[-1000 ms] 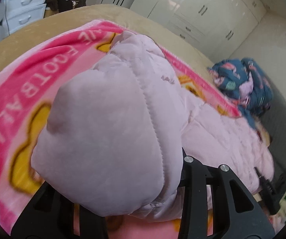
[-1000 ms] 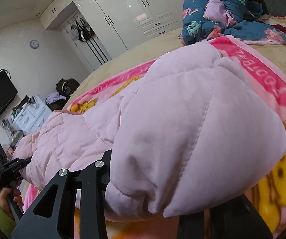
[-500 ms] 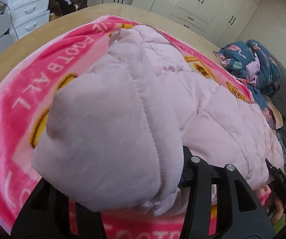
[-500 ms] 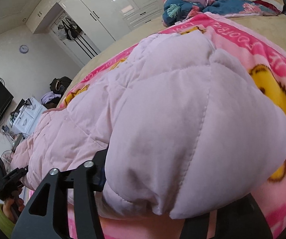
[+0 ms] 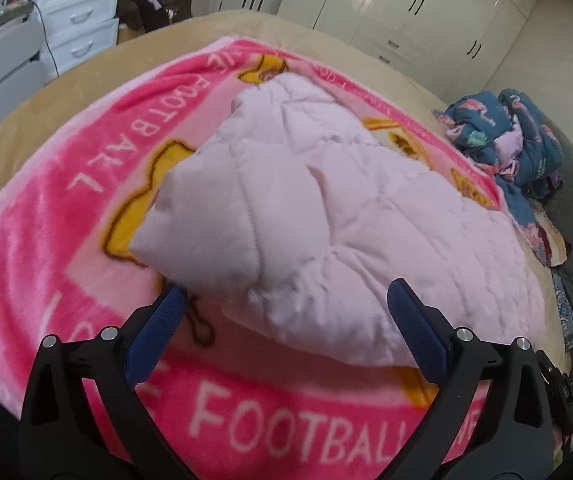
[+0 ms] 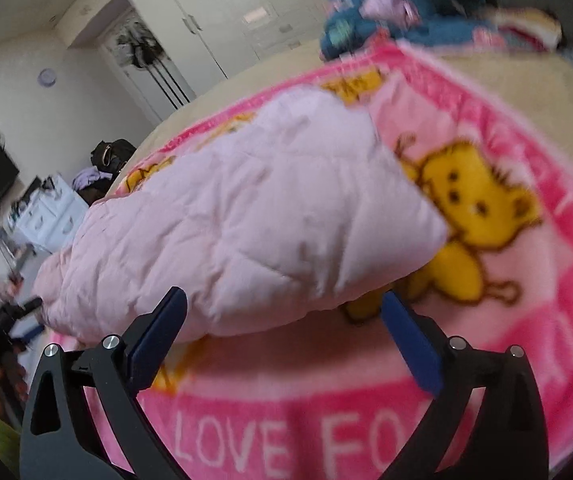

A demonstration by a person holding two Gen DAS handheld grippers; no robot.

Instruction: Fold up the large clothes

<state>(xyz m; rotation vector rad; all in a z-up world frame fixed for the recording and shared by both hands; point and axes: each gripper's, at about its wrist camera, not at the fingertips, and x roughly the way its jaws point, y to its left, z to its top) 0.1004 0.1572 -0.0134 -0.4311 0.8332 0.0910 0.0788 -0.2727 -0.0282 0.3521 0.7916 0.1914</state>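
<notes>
On my left wrist view, a white drawer unit [image 5: 74, 16] stands at the far left past the edge of the bed [image 5: 38, 112]. My left hand-held gripper [image 5: 282, 300] has its jaws spread wide with nothing between them, the blue pads [image 5: 154, 336] flanking the near corner of the pale pink quilted coat [image 5: 326, 216]. The coat lies folded on the pink blanket [image 5: 66, 216] printed with "FOOTBALL", its bulk running away toward the right, where a heap of blue patterned bedding [image 5: 514, 136] sits by the white wardrobes [image 5: 406, 4]. On my right wrist view, the other gripper shows small at the left edge beside the coat's far end. The coat [image 6: 246, 216] rests across the blanket [image 6: 506, 328], partly covering a yellow bear print [image 6: 474, 200]. My right hand-held gripper [image 6: 282, 300] is also wide open and empty, its 2 fingers just short of the coat's near edge. This view is blurred.
</notes>
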